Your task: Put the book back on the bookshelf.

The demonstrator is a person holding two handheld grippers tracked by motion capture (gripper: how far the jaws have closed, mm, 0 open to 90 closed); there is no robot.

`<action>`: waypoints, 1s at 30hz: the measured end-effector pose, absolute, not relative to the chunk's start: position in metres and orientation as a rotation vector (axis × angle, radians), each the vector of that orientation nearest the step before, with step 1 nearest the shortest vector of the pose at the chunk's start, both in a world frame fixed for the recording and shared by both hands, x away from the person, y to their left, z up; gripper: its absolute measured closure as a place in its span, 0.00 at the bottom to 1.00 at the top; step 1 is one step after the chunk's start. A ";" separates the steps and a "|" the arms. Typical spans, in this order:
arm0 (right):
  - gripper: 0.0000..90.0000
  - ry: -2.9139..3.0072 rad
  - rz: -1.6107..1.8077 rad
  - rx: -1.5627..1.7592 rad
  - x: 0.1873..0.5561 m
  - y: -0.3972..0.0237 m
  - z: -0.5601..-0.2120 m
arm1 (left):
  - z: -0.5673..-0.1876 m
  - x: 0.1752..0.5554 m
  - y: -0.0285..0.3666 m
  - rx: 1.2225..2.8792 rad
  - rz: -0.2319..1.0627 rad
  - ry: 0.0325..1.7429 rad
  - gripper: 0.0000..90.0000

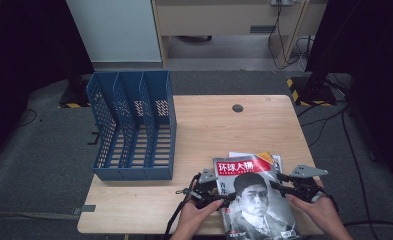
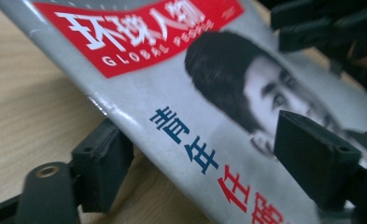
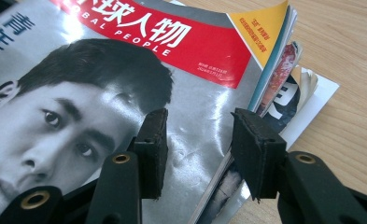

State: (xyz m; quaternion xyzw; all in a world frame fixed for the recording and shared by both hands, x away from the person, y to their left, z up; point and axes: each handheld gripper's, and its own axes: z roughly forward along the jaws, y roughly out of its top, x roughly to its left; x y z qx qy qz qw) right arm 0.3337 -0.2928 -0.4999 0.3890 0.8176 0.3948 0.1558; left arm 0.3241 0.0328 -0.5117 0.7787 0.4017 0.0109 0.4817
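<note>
A: Two hand-held grippers are on one magazine (image 1: 254, 195), which lies at the near right of the surface (image 1: 209, 130) on top of other magazines (image 3: 288, 88). The blue file rack (image 1: 134, 125) at the far left stands with its slots unfilled, so I'd judge the job barely begun: the lift and any filing are left.

B: How do the jaws stand?

A: The left hand-held gripper (image 2: 209, 158) straddles the magazine's spine edge, one jaw under it and one over the cover, with that edge raised off the wood. I can't tell whether the pads press. The right hand-held gripper (image 3: 200, 149) is partly open across the page edge, one jaw on the cover, the other beside the stack, with a visible gap.
</note>
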 end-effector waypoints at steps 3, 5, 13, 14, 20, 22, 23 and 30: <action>0.64 2.340 1.133 1.116 0.334 -0.293 -0.500 | -0.504 0.326 0.033 1.863 0.010 0.993 0.32; 0.64 2.342 1.134 1.123 0.334 -0.293 -0.500 | -0.503 0.327 0.032 1.865 0.011 0.995 0.38; 0.64 2.341 1.147 1.120 0.334 -0.290 -0.501 | -0.497 0.337 0.025 1.871 -0.026 0.993 0.49; 0.64 2.342 1.148 1.120 0.335 -0.290 -0.501 | -0.497 0.338 0.024 1.873 -0.030 0.995 0.49; 0.64 2.349 1.163 1.112 0.335 -0.287 -0.501 | -0.497 0.340 0.025 1.878 -0.033 0.991 0.51; 0.64 2.362 1.179 1.106 0.335 -0.284 -0.501 | -0.497 0.340 0.025 1.881 -0.025 0.988 0.53; 0.64 2.366 1.181 1.094 0.335 -0.282 -0.502 | -0.497 0.340 0.025 1.884 -0.022 0.988 0.54; 0.59 2.379 1.191 1.081 0.335 -0.277 -0.502 | -0.498 0.339 0.028 1.883 0.002 1.002 0.64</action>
